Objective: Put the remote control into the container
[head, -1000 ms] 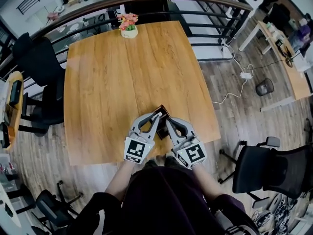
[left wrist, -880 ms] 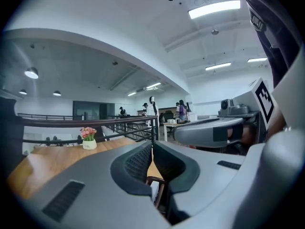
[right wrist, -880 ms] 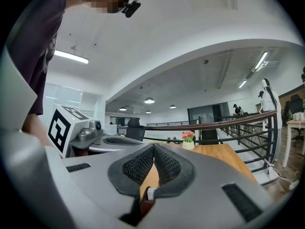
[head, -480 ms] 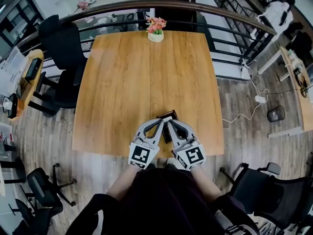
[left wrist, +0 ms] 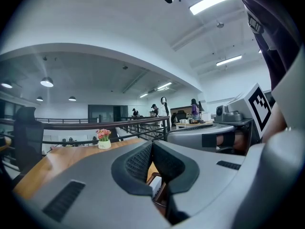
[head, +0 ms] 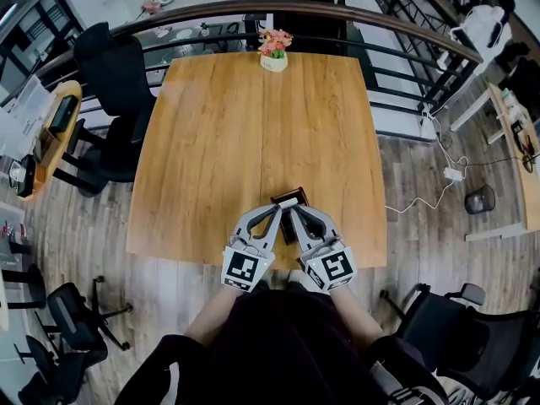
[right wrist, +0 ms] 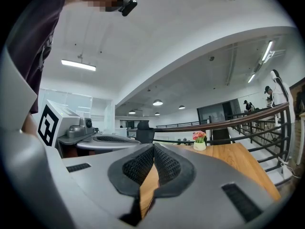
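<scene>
A small dark brown container (head: 286, 223) stands near the table's front edge, and a white remote control (head: 288, 202) shows at its far end. My left gripper (head: 273, 212) and right gripper (head: 293, 213) lean together just over the container, tips nearly touching each other. Both are shut with nothing between the pads. In the left gripper view the shut left gripper (left wrist: 152, 145) hangs over the container's brown rim (left wrist: 153, 177), with the white remote control (left wrist: 157, 190) inside it. The right gripper view has the shut right gripper (right wrist: 153, 147) above bare tabletop; the container is hidden there.
The wooden table (head: 219, 133) carries a white pot of pink flowers (head: 274, 57) at its far edge. A curved railing (head: 337, 11) runs behind the table. Black office chairs (head: 105, 66) stand at the left and lower right (head: 443, 327).
The head camera has shifted, so the table sits more centred in view. Both grippers stay shut and tip to tip over the container.
</scene>
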Demonstrator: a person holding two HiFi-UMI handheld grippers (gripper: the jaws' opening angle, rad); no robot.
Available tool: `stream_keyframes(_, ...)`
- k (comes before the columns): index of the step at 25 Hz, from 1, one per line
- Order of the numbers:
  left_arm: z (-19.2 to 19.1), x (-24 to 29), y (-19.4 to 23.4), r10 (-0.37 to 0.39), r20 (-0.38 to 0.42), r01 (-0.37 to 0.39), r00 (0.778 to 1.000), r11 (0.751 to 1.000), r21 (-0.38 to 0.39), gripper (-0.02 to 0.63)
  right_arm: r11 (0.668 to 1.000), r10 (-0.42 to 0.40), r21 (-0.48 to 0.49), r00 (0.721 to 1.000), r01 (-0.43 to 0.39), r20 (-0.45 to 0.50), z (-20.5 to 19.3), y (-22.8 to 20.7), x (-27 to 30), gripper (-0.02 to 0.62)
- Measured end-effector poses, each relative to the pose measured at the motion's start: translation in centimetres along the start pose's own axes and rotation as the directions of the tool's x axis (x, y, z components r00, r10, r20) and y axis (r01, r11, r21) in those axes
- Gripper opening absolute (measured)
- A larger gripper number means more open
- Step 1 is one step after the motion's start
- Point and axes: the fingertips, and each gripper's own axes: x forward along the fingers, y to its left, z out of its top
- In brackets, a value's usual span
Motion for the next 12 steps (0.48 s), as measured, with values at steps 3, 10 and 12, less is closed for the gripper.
stream_keyframes(3, -0.06, -0.04, -0.09, 0.002, -0.003, -0.002, 1.000, 1.000, 0.000, 0.012, 1.000, 0.002, 0.002, 1.000, -0.002, -0.002, -0.07, 0.01, -0.10, 0.018)
stream_keyframes(10, -0.25, 0.10, -0.09, 0.004, -0.006, -0.004, 1.000, 1.000, -0.001, 0.012, 1.000, 0.000, 0.008, 1.000, 0.000, -0.005, -0.44, -0.12, -0.16, 0.018)
stream_keyframes(12, -0.24, 0.09, -0.05, 0.005, -0.006, -0.005, 1.000, 1.000, -0.001, 0.012, 1.000, -0.001, 0.009, 1.000, 0.001, -0.005, -0.46, -0.11, -0.14, 0.018)
